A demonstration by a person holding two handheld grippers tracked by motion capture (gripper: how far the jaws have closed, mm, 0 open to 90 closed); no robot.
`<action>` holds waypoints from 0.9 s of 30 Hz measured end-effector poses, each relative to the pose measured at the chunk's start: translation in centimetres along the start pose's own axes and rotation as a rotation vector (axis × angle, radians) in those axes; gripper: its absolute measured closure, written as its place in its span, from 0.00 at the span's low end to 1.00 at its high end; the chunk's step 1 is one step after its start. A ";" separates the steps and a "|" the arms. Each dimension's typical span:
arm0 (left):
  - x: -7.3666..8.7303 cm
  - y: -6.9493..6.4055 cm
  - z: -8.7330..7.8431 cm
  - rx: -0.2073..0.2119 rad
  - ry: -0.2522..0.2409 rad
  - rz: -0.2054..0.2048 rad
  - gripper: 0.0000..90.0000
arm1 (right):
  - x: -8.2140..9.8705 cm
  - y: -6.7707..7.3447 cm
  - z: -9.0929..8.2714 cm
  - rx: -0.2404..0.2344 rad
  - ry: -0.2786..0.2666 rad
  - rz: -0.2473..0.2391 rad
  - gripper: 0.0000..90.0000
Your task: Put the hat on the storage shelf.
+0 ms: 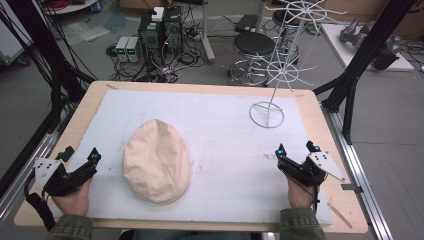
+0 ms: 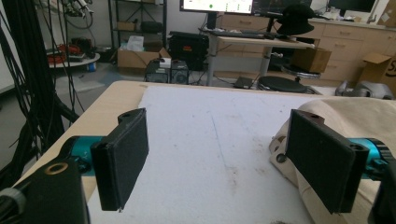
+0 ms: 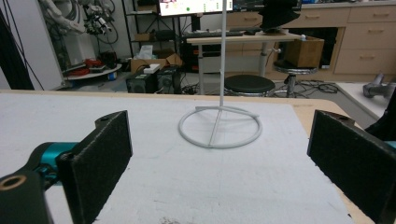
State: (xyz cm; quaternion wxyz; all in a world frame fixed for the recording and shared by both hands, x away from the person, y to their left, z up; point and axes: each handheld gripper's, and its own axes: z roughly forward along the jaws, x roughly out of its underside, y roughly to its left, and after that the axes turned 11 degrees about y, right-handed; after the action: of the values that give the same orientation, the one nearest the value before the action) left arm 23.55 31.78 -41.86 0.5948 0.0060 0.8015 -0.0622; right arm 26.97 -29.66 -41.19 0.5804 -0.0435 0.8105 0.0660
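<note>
In the high view, a cream cloth cap [image 1: 156, 161] is seen lying flat on the white mat [image 1: 220, 130], left of the middle, and a white wire stand [image 1: 280, 65] is seen rising from its ring base at the far right of the mat; the left gripper [image 1: 80, 156] is held at the near left edge and the right gripper [image 1: 297, 148] at the near right, each with its jaws parted wide and nothing between them. The work in hand is judged to be the lifting of the cap toward the stand, so the nearer gripper is best brought in low at the cap's edge. In the left gripper view, the cap [image 2: 355, 116] is shown just beside the right-hand jaw, with the bare mat [image 2: 210, 140] between the jaws; a good grip is judged to be had if one jaw is slid under the rim fold and the cloth is pinched at the edge, not on the crown. In the right gripper view, the ring base of the wire stand [image 3: 219, 126] is framed ahead between the spread, empty jaws, so this gripper is well placed for the stand to be steadied should the light wire be tipped
</note>
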 end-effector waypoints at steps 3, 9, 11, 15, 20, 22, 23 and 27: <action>-0.1 -0.1 -0.1 0.009 -0.002 0.002 0.24 | 0.0 0.0 0.0 0.000 0.001 -0.001 0.06; -0.5 -0.6 -0.2 0.032 -0.011 0.007 0.24 | 0.0 0.0 0.0 -0.003 0.000 -0.003 0.06; -0.6 -0.8 -0.2 0.032 -0.010 0.019 0.24 | 0.0 0.0 0.0 -0.007 0.001 -0.002 0.06; -0.6 -0.9 -0.2 0.041 -0.010 0.019 0.24 | 0.0 0.1 0.0 -0.009 0.005 -0.007 0.06; -0.9 -1.1 -0.4 0.056 -0.019 0.024 0.24 | 0.0 0.1 0.1 -0.012 0.006 -0.009 0.06; -1.1 -1.2 -0.4 0.063 -0.022 0.027 0.24 | 0.0 0.1 0.1 -0.013 0.006 -0.006 0.06; -1.1 -1.3 -0.4 0.068 -0.024 0.025 0.24 | 0.0 0.1 0.1 -0.014 0.006 -0.007 0.06; -1.4 -1.5 -0.4 0.080 -0.022 0.026 0.24 | 0.0 0.1 0.1 -0.014 0.006 -0.009 0.06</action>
State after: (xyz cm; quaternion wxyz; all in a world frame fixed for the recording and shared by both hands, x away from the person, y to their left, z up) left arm 23.44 30.40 -40.31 0.6035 0.0398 0.7916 -0.0866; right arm 27.03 -29.55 -41.24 0.5778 -0.0512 0.8116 0.0689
